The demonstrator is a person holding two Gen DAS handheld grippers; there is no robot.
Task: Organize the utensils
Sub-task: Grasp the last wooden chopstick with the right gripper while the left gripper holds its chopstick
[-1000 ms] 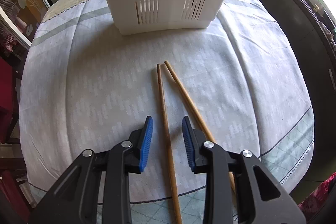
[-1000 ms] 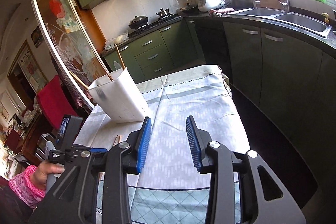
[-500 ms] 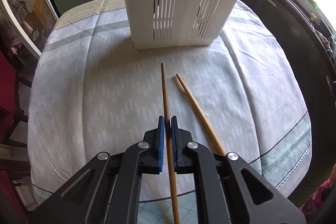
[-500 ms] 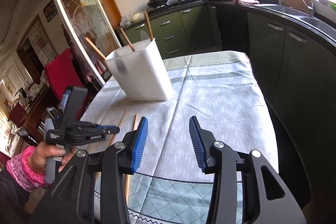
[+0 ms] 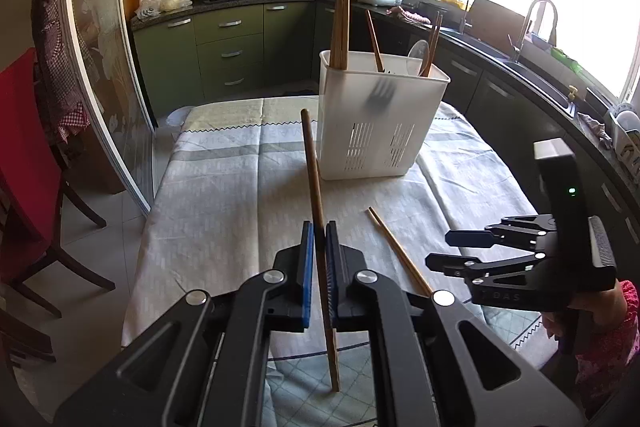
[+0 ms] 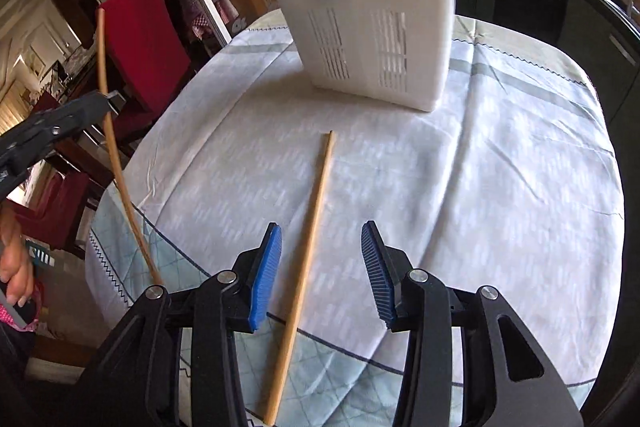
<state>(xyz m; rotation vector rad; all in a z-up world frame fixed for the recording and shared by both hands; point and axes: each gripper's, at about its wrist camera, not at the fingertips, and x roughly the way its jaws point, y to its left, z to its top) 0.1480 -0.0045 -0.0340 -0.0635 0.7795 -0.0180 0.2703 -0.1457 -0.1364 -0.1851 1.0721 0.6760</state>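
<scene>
Utensils here are wooden chopsticks, and they are being described after the larger things around them. The tabletop [image 5: 224,195], covered by a pale grey-and-white patterned cloth with a checked border, is carrying everything. On its far part a tall white plastic utensil holder with slotted walls [image 5: 380,123] is standing upright, with several brown chopsticks and a pale spoon leaning out of its top.

The left tool [image 5: 317,267], black with blue ribbed pads, is gripping one long brown wooden chopstick [image 5: 314,187] with its jaws pressed together on the stick; the stick is lifted off the cloth, its far end pointing towards the holder's left edge and its near end hanging below the pads.

The right tool [image 6: 322,267], of the same make, is hovering low over the near part of the tabletop with its jaws standing partly apart, holding nothing. A second, lighter wooden chopstick [image 6: 308,251] is lying flat on the cloth, running between the two blue pads without visibly touching either, its far tip pointing towards the holder.
</scene>
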